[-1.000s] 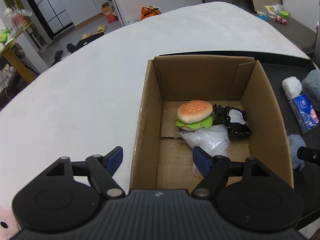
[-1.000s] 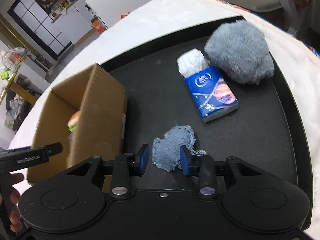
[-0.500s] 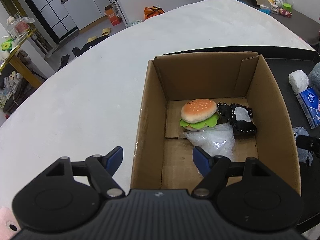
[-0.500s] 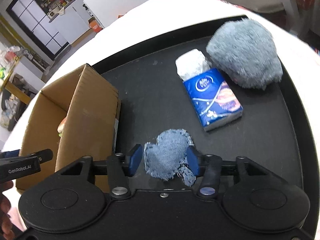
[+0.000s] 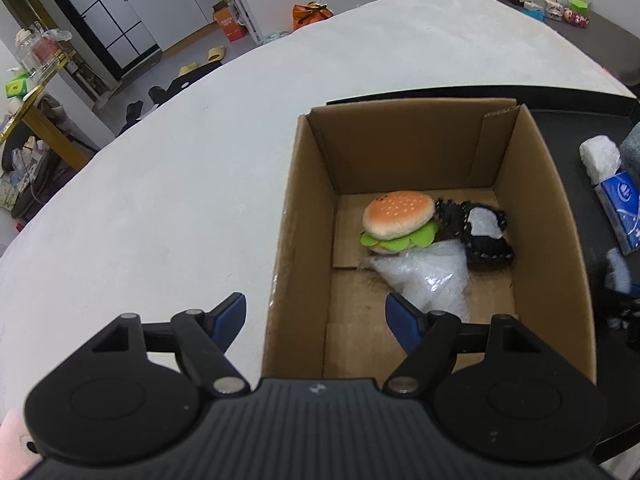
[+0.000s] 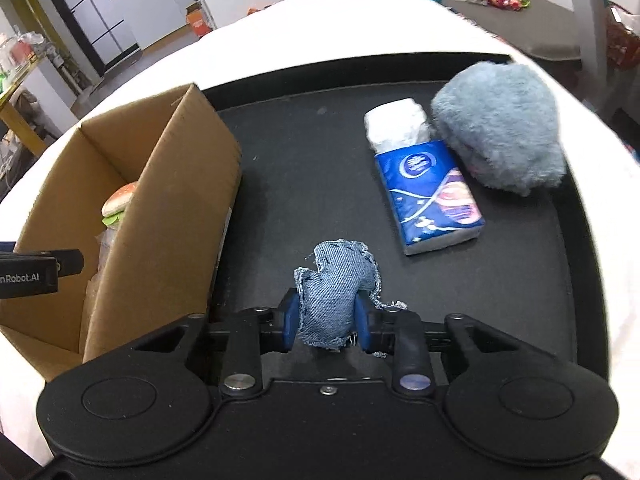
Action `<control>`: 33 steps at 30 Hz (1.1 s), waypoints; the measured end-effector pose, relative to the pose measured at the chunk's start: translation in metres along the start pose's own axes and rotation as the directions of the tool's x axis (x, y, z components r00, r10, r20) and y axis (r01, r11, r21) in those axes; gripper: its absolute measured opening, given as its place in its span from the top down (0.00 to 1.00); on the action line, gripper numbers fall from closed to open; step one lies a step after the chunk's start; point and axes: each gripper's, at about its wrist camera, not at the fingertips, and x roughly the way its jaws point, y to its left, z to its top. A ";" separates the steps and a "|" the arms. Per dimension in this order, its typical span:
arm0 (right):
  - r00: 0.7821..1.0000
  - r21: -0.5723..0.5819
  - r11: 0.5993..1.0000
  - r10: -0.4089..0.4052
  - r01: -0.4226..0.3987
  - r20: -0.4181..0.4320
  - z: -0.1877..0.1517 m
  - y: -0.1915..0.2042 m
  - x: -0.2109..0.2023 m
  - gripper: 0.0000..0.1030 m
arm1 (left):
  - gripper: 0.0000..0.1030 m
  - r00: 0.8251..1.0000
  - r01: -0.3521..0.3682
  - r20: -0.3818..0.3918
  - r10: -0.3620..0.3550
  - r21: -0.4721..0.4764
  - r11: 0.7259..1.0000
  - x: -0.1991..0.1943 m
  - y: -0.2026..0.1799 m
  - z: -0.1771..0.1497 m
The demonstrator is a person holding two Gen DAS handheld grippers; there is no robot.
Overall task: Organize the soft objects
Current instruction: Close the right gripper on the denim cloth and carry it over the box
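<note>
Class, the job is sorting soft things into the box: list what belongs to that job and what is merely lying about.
Job:
- denim heart, right tongs closing on it
- cardboard box
- burger plush
- tissue pack
- grey fluffy plush

Lying about:
- slippers on floor
- orange bag

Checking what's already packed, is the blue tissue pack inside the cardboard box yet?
No, the blue tissue pack lies on the black tray, outside the cardboard box and beside the grey plush.

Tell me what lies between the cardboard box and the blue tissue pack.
Only bare black tray, seen in the right wrist view, between the cardboard box and the blue tissue pack.
</note>
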 end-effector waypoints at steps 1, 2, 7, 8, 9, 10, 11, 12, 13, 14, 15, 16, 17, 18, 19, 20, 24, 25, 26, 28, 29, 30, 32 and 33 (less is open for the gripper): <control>1.000 0.009 1.000 0.001 -0.001 0.004 0.000 -0.002 -0.004 0.73 | 0.27 1.000 -0.004 -0.003 0.004 0.000 1.000 0.000 0.000 -0.001; 1.000 0.024 1.000 0.013 -0.013 0.008 -0.001 -0.003 -0.009 0.73 | 0.27 1.000 -0.005 -0.004 0.005 -0.003 1.000 -0.001 0.001 -0.002; 0.999 0.061 0.998 0.016 -0.019 0.044 -0.001 -0.011 -0.028 0.73 | 0.27 1.000 -0.008 0.009 0.008 -0.006 1.000 -0.010 0.002 -0.001; 0.998 0.066 0.998 0.016 -0.020 0.054 0.000 -0.011 -0.029 0.73 | 0.27 1.000 -0.008 0.012 0.008 -0.003 1.000 -0.012 0.002 -0.001; 0.998 0.069 0.997 0.022 -0.026 0.066 -0.001 -0.012 -0.032 0.73 | 0.27 1.000 -0.010 0.014 0.010 0.001 1.000 -0.013 0.002 -0.001; 0.996 0.070 0.997 0.029 -0.035 0.079 0.000 -0.013 -0.034 0.73 | 0.27 1.000 -0.008 0.016 0.008 0.000 1.000 -0.014 0.003 -0.002; 0.995 0.071 0.997 0.035 -0.041 0.093 0.001 -0.012 -0.036 0.73 | 0.27 1.000 -0.003 0.014 0.003 -0.006 1.000 -0.015 0.004 -0.001; 0.993 0.071 0.996 0.041 -0.049 0.107 0.001 -0.012 -0.037 0.73 | 0.27 1.000 0.005 0.013 -0.004 -0.014 1.000 -0.015 0.005 -0.001; 0.990 0.070 0.995 0.059 -0.068 0.129 0.002 -0.013 -0.041 0.73 | 0.27 1.000 0.011 0.015 -0.011 -0.019 1.000 -0.015 0.007 -0.002; 0.987 0.069 0.995 0.066 -0.077 0.143 0.003 -0.013 -0.044 0.73 | 0.27 1.000 0.013 0.019 -0.013 -0.019 1.000 -0.016 0.007 -0.002; 0.986 0.066 0.995 0.065 -0.076 0.152 0.004 -0.013 -0.046 0.73 | 0.27 1.000 0.012 0.024 -0.011 -0.016 1.000 -0.017 0.007 -0.003; 0.984 0.063 0.995 0.071 -0.083 0.164 0.004 -0.013 -0.048 0.73 | 0.27 1.000 0.012 0.025 -0.012 -0.012 1.000 -0.016 0.009 -0.004; 0.982 0.062 0.994 0.082 -0.094 0.172 0.006 -0.013 -0.049 0.73 | 0.27 1.000 0.019 0.024 -0.019 -0.011 1.000 -0.016 0.010 -0.005; 0.979 0.058 0.993 0.091 -0.103 0.180 0.008 -0.011 -0.050 0.73 | 0.27 0.999 0.029 0.024 -0.029 -0.015 0.999 -0.015 0.012 -0.007; 0.978 0.050 0.993 0.094 -0.105 0.186 0.010 -0.010 -0.052 0.73 | 0.27 0.999 0.038 0.023 -0.038 -0.020 0.999 -0.015 0.013 -0.009; 0.976 0.041 0.993 0.099 -0.109 0.194 0.011 -0.007 -0.055 0.73 | 0.27 0.999 0.043 0.022 -0.042 -0.025 0.999 -0.014 0.015 -0.010; 0.967 0.030 0.989 0.134 -0.144 0.217 0.017 0.002 -0.063 0.73 | 0.27 0.997 0.070 0.027 -0.069 -0.040 0.997 -0.013 0.021 -0.013; 0.965 0.021 0.989 0.137 -0.145 0.224 0.019 0.006 -0.065 0.73 | 0.28 0.996 0.081 0.031 -0.080 -0.042 0.996 -0.014 0.022 -0.013; 0.963 0.018 0.989 0.141 -0.149 0.228 0.020 0.008 -0.066 0.73 | 0.28 0.995 0.093 0.037 -0.091 -0.046 0.995 -0.014 0.024 -0.012; 0.962 0.004 0.989 0.144 -0.149 0.234 0.022 0.016 -0.068 0.73 | 0.30 0.993 0.112 0.048 -0.109 -0.052 0.992 -0.014 0.027 -0.012; 0.961 -0.004 0.988 0.148 -0.152 0.235 0.023 0.020 -0.069 0.73 | 0.30 0.992 0.121 0.050 -0.118 -0.053 0.991 -0.014 0.028 -0.013; 0.960 -0.013 0.988 0.151 -0.153 0.236 0.024 0.025 -0.070 0.73 | 0.30 0.990 0.131 0.055 -0.128 -0.053 0.990 -0.014 0.029 -0.013; 0.958 -0.035 0.988 0.153 -0.149 0.241 0.025 0.036 -0.073 0.73 | 0.30 0.986 0.157 0.066 -0.154 -0.052 0.986 -0.014 0.030 -0.013; 0.957 -0.044 0.988 0.155 -0.149 0.243 0.026 0.041 -0.074 0.73 | 0.30 0.984 0.167 0.066 -0.163 -0.053 0.985 -0.012 0.031 -0.014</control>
